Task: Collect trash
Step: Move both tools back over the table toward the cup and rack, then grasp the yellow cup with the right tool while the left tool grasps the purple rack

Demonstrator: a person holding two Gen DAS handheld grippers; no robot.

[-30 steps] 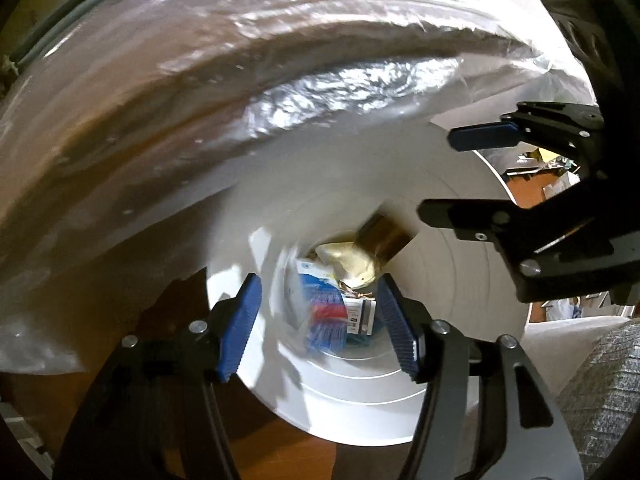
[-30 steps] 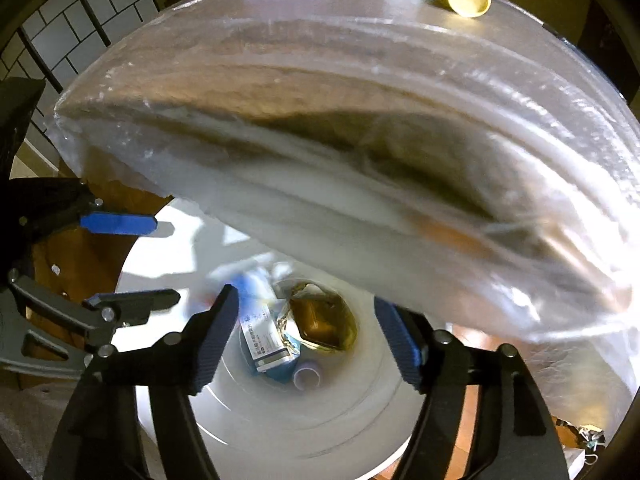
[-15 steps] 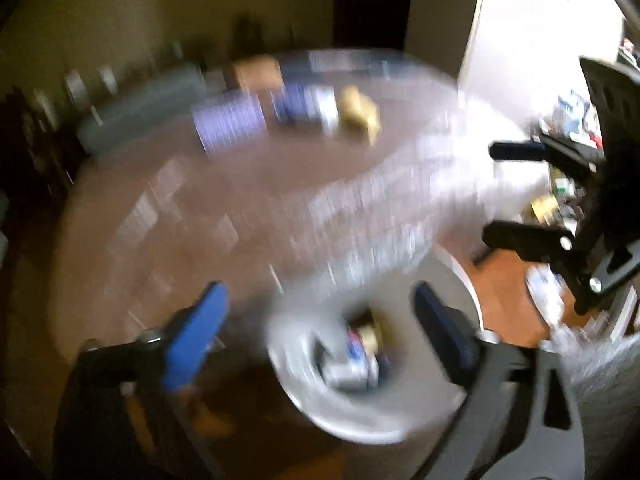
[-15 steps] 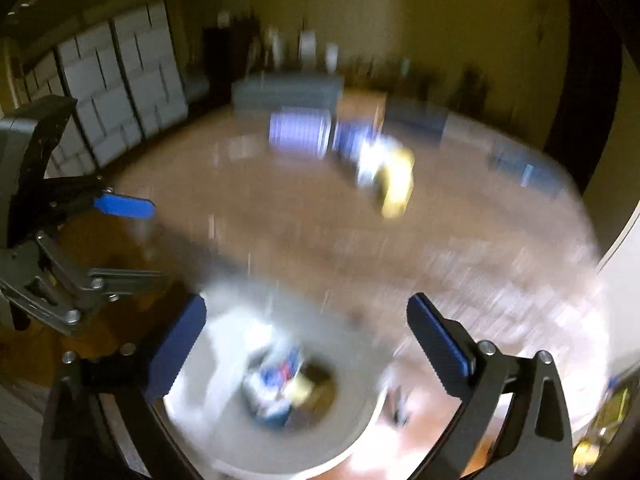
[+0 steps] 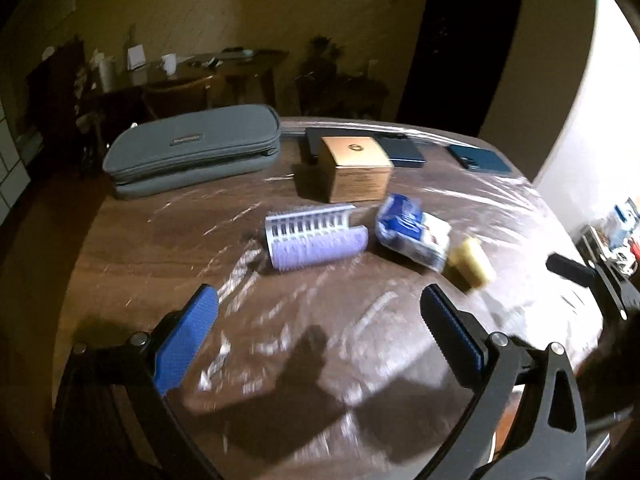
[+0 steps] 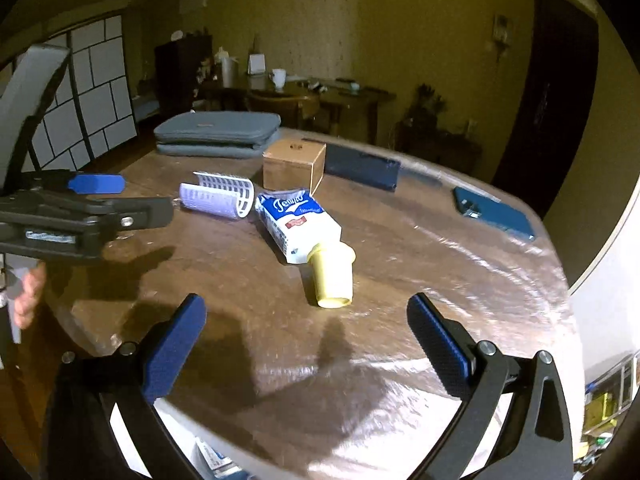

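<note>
On the brown table [image 5: 152, 248] [image 6: 400, 280] covered in clear plastic lie a blue-and-white tissue pack [image 5: 412, 232] [image 6: 298, 224], a yellow cup on its side [image 5: 470, 266] [image 6: 332, 276] and a purple hair roller [image 5: 316, 238] [image 6: 218, 196]. My left gripper [image 5: 320, 322] is open and empty above the near table edge; it also shows in the right wrist view [image 6: 132, 196]. My right gripper [image 6: 306, 328] is open and empty, a short way before the yellow cup. One of its fingers [image 5: 570, 270] shows at the right of the left wrist view.
A grey zip case [image 5: 192, 148] [image 6: 218, 132], a tan box [image 5: 354, 164] [image 6: 294, 164], a dark blue case [image 6: 362, 170] and a blue phone [image 5: 478, 158] [image 6: 494, 214] lie at the table's far side. A white bin's rim [image 6: 208, 456] shows below the near edge.
Both grippers have lifted away from the white bin under the table edge and now look across the tabletop. Both stay open and empty.
</note>
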